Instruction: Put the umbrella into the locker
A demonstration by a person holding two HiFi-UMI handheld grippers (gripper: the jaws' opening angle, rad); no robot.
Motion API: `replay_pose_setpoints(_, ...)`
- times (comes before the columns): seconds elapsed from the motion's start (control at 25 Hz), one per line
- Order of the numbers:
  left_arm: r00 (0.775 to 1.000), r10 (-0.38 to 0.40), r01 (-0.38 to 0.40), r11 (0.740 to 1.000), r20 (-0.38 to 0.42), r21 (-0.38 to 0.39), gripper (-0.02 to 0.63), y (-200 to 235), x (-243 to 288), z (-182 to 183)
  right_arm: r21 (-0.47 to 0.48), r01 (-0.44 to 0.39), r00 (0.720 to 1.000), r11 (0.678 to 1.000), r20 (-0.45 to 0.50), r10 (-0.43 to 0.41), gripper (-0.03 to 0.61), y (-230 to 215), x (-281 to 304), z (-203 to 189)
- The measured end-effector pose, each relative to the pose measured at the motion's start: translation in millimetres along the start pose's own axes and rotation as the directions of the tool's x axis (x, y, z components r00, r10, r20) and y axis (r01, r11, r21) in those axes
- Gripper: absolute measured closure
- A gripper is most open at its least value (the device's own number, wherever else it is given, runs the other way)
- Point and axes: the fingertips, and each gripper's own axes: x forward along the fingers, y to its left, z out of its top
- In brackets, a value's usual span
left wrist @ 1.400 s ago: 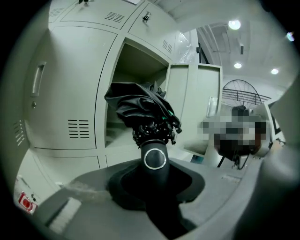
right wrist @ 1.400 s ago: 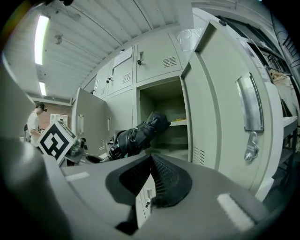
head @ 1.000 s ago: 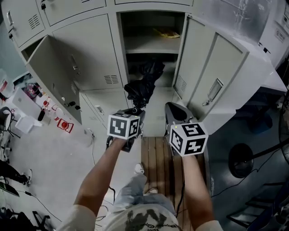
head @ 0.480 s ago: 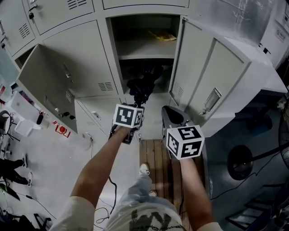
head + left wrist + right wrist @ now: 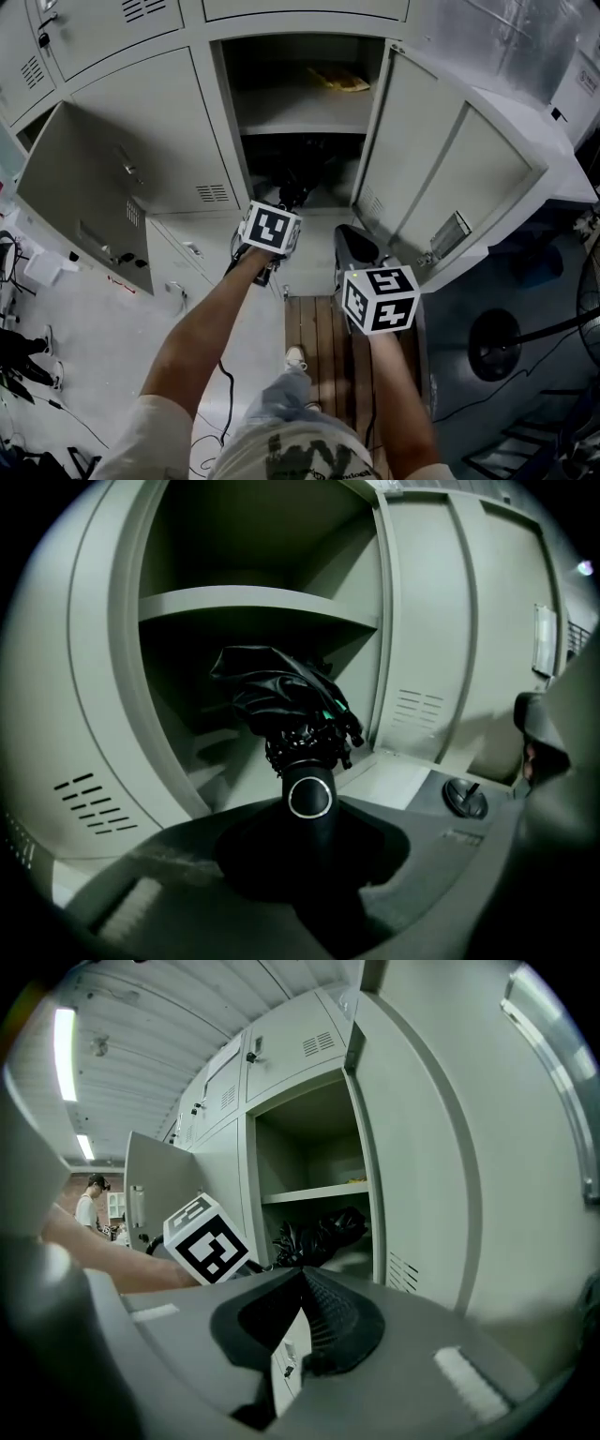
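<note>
Grey sheet-metal locker (image 5: 292, 109); left gripper (image 5: 311, 838) clamps crumpled black umbrella (image 5: 274, 690).

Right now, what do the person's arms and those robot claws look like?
The left gripper and right gripper are grey with black-padded fingers. Each carries a white cube with black square markers. The arms are bare below short, light T-shirt sleeves.
</note>
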Motion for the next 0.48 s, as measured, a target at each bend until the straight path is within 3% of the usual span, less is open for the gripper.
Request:
replay_pose_setpoints(0.16,0.999,0.045,-0.045,0.997,0.012,0.061,0.508,16,15,21,0.003,0.007,1.0,1.0,-0.008,-0.007,0.581,-7,13,0)
replay_pose_setpoints(0.48,0.999,0.029,-0.024,0.992,-0.04,0.121,0.506,18,54,41,0.0,0.013,1.0,1.0,-0.026,-0.013,0.581,-23,38,-1)
